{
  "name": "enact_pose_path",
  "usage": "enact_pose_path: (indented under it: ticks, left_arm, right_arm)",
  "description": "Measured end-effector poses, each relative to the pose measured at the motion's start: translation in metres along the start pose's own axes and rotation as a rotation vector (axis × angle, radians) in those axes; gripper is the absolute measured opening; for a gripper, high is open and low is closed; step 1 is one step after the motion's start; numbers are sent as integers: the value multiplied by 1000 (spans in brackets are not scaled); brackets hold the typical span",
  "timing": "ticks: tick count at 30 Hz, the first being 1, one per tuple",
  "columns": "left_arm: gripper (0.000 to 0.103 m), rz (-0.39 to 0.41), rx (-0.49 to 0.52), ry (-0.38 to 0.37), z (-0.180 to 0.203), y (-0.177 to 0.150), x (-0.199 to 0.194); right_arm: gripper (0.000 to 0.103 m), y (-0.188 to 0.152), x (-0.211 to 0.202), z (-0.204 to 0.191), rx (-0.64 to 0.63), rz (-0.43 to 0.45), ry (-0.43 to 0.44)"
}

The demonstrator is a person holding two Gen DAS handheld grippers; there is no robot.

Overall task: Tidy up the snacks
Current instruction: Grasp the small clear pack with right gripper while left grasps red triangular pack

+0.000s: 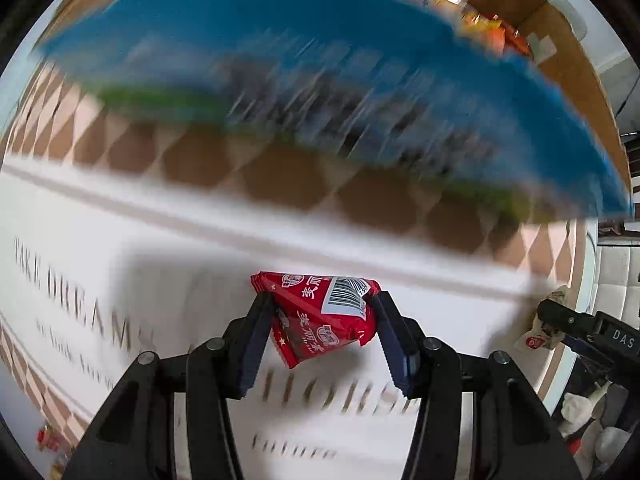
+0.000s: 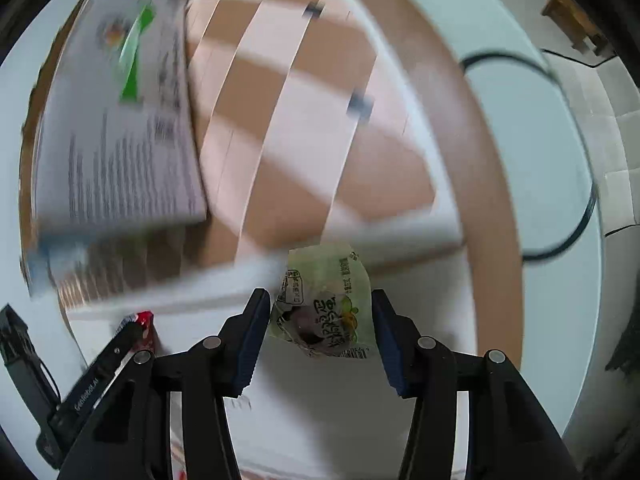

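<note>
Blue box [image 1: 320, 60] blurred beyond red packet [image 1: 326, 314], cardboard box [image 2: 320, 128] behind green packet [image 2: 324, 308]

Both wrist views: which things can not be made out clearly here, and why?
- Blue pack, left wrist view: motion blur smears its print; the picture's top edge cuts it off.
- White printed sheet, right wrist view: text blurred, unreadable.
- Red snack packet: its sides are hidden by the left gripper.
- Green snack packet: print too small; whether the right gripper presses it cannot be told.
</note>
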State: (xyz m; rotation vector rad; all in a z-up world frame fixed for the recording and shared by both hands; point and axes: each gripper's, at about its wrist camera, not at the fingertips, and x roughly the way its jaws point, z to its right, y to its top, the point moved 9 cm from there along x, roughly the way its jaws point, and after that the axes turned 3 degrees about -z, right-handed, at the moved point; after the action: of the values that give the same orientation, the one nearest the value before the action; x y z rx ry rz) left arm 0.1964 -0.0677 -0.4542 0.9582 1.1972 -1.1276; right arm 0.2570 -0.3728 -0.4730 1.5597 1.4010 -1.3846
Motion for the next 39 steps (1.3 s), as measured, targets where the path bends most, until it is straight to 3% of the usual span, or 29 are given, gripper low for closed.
enact_pose_path:
  ticks: [4, 8, 14, 22, 25, 26, 31, 39]
  left_arm:
    - [49, -29, -45, -30, -16, -25, 1]
    - [53, -50, -79, -72, -26, -30, 2]
    - [54, -53, -59, -39, -35, -22, 4]
    - [49, -40, 0, 13, 11, -16, 6]
    - [48, -60, 11, -9, 20, -21, 1]
    - [48, -60, 15, -14, 21, -21, -1]
    - [48, -48, 47, -57, 36, -26, -27]
    - [48, 34, 98, -138, 56, -2, -94]
  right_arm:
    - [54, -29, 11, -7, -66, -37, -20]
    - [55, -41, 16, -10, -77, -27, -37]
    - [56, -38, 26, -41, -106, -21, -87]
    - [51, -60, 48, -78, -187, 29, -161]
    - [50, -73, 54, -90, -177, 22, -138]
    - [39, -77, 54, -93, -174, 22, -131]
    - [40, -98, 54, -123, -165, 20, -75]
    - [39, -111, 27, -173, -132, 49, 49]
